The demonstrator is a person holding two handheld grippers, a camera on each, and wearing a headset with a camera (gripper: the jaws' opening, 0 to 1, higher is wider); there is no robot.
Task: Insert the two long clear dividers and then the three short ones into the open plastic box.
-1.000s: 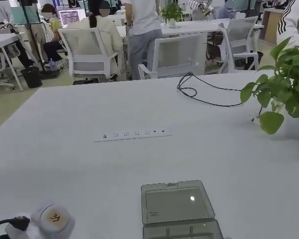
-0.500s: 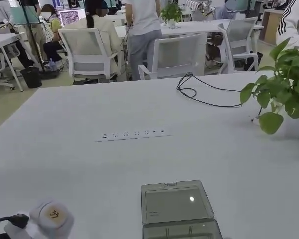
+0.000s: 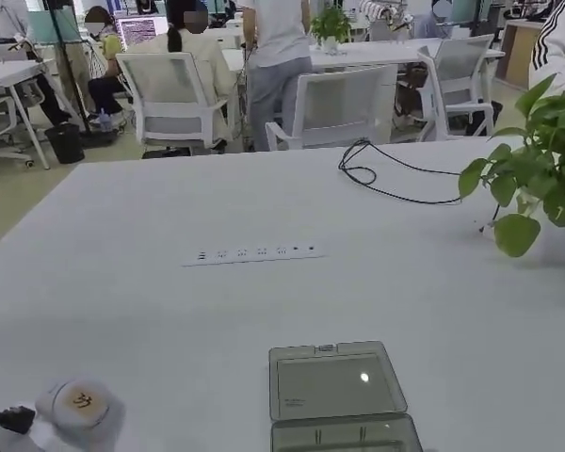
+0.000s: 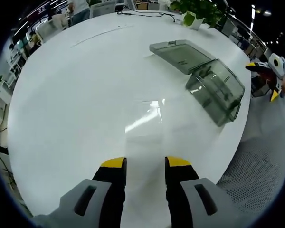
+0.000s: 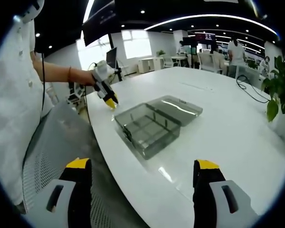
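The smoky clear plastic box (image 5: 145,127) lies open near the table's front edge, its lid (image 5: 179,105) flat behind it. In the head view the lid (image 3: 335,380) and the box's far rim (image 3: 345,433) sit at the bottom. Thin lines cross the box's inside; I cannot tell what they are. A faint clear flat piece with bright glints (image 4: 145,118) lies on the table ahead of my left gripper (image 4: 146,164), which is narrowly open and holds nothing. My right gripper (image 5: 142,165) stands wide open at the table's edge, the box ahead of it.
A flush power strip (image 3: 254,253) runs across mid-table. Farther back lie a black cable (image 3: 395,177) and a leafy plant (image 3: 532,174) at the right. White chairs and people are beyond the far edge. The left gripper's white housing (image 3: 75,407) is at the bottom left.
The left gripper's housing has slid a little to the left at the bottom of the head view. The box and lid have not moved.
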